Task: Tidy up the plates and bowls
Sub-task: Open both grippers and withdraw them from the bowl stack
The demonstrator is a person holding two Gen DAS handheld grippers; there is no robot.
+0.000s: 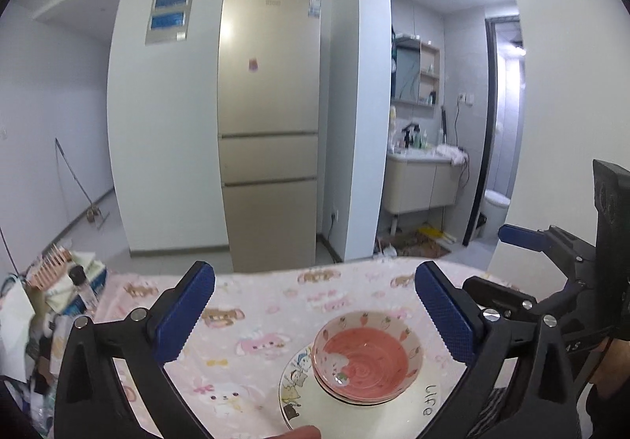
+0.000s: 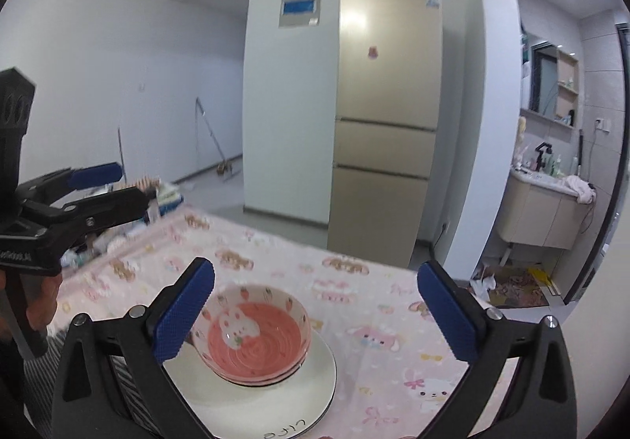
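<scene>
The pink bowls [image 1: 367, 356] sit nested one inside another, at least two by the stacked rims, on a white plate [image 1: 346, 405] lettered at its edge. The stack rests on a desk covered by a pink cartoon cloth [image 1: 252, 321]. Stacked this way, the dishes take up one spot and could be moved as a unit, which fits the tidying job.

The left gripper [image 1: 315, 315] hangs above the desk with its jaws spread wide and nothing between them. The stack lies below them, closer to the right-hand blue pad [image 1: 445, 317] than to the other. The right gripper [image 2: 317, 315] likewise has its jaws apart and empty; in its view the bowls [image 2: 256, 340] sit low and next to the left-hand pad [image 2: 185, 315], which overlaps the bowl rim in the picture, though whether they touch cannot be told. The plate [image 2: 315, 380] spreads beneath.

Each gripper shows at the edge of the other's view, so they flank the stack from either side. Judging by this, stacking looks done or nearly so, and neither tool is lined up square on the dishes for a grasp.

A cluttered pile [image 1: 59, 289] sits beyond the left jaw at the desk's far edge.
</scene>
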